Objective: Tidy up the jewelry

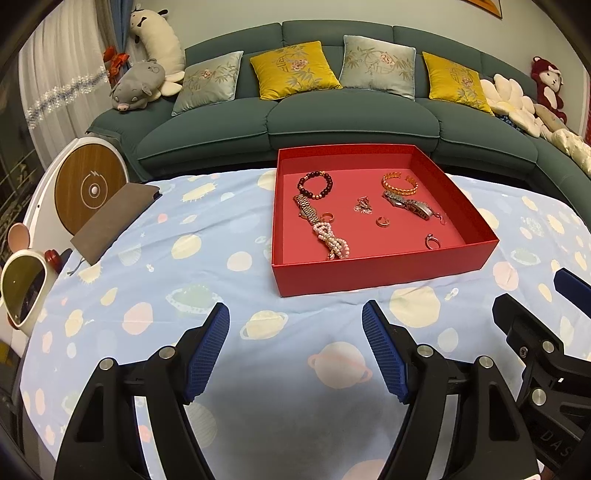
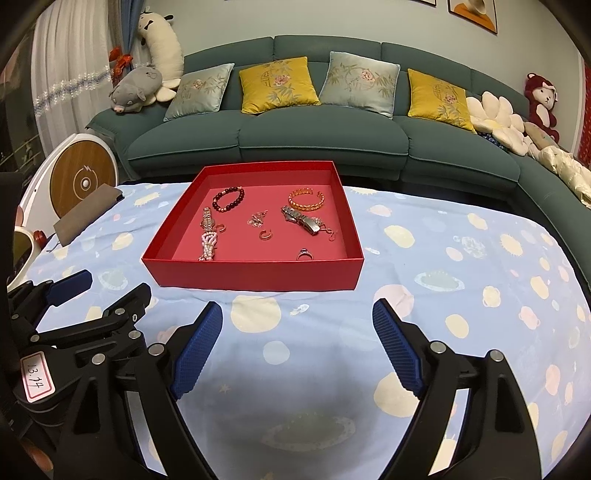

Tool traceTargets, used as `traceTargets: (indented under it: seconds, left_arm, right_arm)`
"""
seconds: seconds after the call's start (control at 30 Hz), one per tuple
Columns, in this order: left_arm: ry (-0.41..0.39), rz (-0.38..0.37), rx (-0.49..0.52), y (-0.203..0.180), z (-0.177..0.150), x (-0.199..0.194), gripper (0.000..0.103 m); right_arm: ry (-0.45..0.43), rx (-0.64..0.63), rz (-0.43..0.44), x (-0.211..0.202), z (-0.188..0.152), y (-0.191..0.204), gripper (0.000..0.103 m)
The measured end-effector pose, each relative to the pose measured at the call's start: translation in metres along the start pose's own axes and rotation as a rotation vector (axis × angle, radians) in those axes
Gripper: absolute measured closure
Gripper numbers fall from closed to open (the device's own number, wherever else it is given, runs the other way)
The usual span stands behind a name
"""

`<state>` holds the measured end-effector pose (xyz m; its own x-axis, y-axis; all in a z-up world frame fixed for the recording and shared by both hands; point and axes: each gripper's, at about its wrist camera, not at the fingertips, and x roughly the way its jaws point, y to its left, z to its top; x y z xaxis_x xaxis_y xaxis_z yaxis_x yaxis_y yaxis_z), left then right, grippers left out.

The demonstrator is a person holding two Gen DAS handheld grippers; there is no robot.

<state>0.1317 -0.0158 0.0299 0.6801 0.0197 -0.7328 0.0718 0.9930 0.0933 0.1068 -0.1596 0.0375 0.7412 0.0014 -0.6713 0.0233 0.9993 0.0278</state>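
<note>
Both hand-held grippers, left (image 1: 295, 347) and right (image 2: 297, 347), are released and empty, hovering over the planet-print blue cloth surface (image 1: 221, 236). Jewelry lies ahead in the shallow red cardboard box (image 2: 255, 275), apart from both. The gold open cuff bangle (image 2: 306, 199) looks stiff, light, slippery; pinch across its band.

A long, dark green fabric sofa (image 1: 332, 122) spans the pale wall (image 2: 295, 18), carrying yellow and grey embroidered cushions (image 1: 293, 70). White sheer curtains (image 1: 55, 92) hang left of the sofa; framed pictures (image 2: 476, 13) hang above it.
</note>
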Motion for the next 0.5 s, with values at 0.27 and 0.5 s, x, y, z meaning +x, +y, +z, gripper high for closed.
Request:
traceTargets:
  seconds: [0.27, 0.5]
  left_arm:
    - [0.004, 0.006, -0.003, 0.0003, -0.0017, 0.0009, 0.031]
    - [-0.002, 0.017, -0.002, -0.0008, -0.0026, 0.0013, 0.031]
  right_arm:
    - [-0.001, -0.001, -0.005, 0.0003, -0.001, -0.0002, 0.022]
    - [-0.004, -0.003, -0.017, 0.0, -0.0019, -0.0009, 0.022]
